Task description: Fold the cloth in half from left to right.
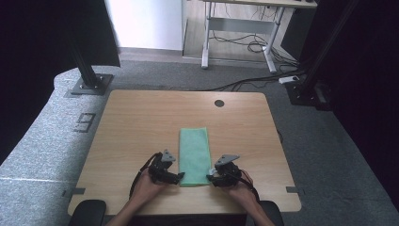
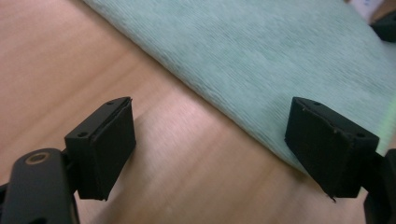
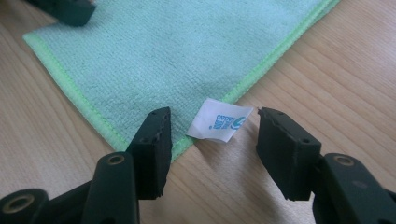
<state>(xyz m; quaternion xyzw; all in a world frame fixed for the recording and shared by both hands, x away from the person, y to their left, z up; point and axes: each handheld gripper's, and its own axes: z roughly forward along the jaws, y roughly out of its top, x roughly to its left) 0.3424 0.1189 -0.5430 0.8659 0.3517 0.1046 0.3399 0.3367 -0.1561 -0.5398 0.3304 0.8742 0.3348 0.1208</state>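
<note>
— Where's the cloth?
— Right on my pale wooden tabletop [image 1: 141, 117], folded green microfibre cloth [image 1: 194, 155] at the near edge; grey carpet [image 1: 329, 141] around. Left tool [image 1: 179, 178] and right tool [image 1: 210, 178] both spread, pinching nothing.

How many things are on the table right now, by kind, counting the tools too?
Green cloth, folded, with a white tag at its near corner: 1
Tools, left tool and right tool, both open at the cloth's near corners: 2
Total: 3
</note>
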